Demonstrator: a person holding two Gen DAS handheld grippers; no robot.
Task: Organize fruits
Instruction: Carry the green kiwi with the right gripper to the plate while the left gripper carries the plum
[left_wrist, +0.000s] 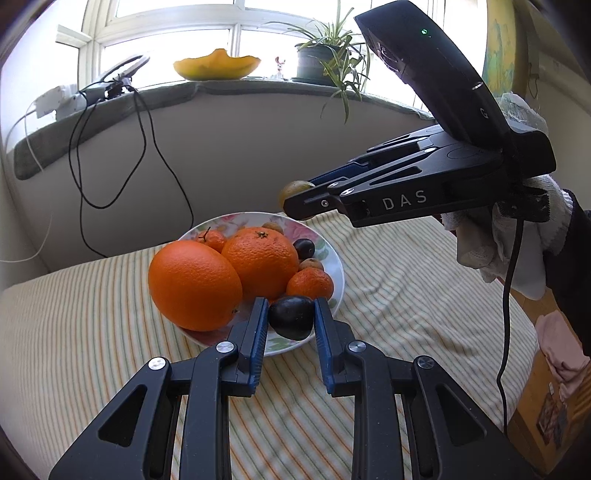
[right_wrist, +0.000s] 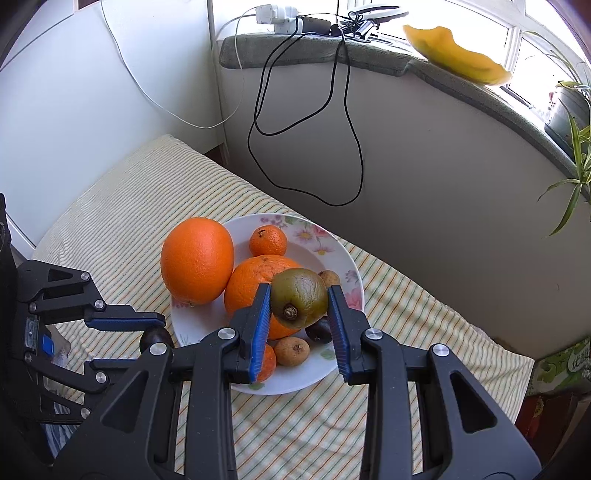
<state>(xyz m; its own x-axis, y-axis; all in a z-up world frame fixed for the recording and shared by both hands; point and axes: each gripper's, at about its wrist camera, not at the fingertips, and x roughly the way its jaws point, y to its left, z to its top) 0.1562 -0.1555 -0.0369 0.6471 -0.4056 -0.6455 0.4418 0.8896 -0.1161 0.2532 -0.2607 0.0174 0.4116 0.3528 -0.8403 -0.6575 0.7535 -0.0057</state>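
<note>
On the striped cloth covering the desk (right_wrist: 122, 206), the left gripper (left_wrist: 291, 320) sits at the near-left rim of the floral plate (right_wrist: 347, 258), closed about a dark plum (left_wrist: 291, 317) whose underside hangs just over the rim. Whether the plum rests on the plate or is lifted clear cannot be told. Rightward, the plate carries a large orange (right_wrist: 197, 260), a second orange (right_wrist: 255, 284), small mandarins (right_wrist: 268, 241), brownish loquats (right_wrist: 291, 350) and another dark plum (right_wrist: 320, 329). Further right and higher, the right gripper (right_wrist: 299, 302) is closed on a greenish-brown kiwi (right_wrist: 299, 297), stem end toward the camera, held in the air above the plate's right half. Judged from this, the kiwi lies straight below-ahead of free plate space near the far-right rim, so the right gripper is better placed to set down there.
</note>
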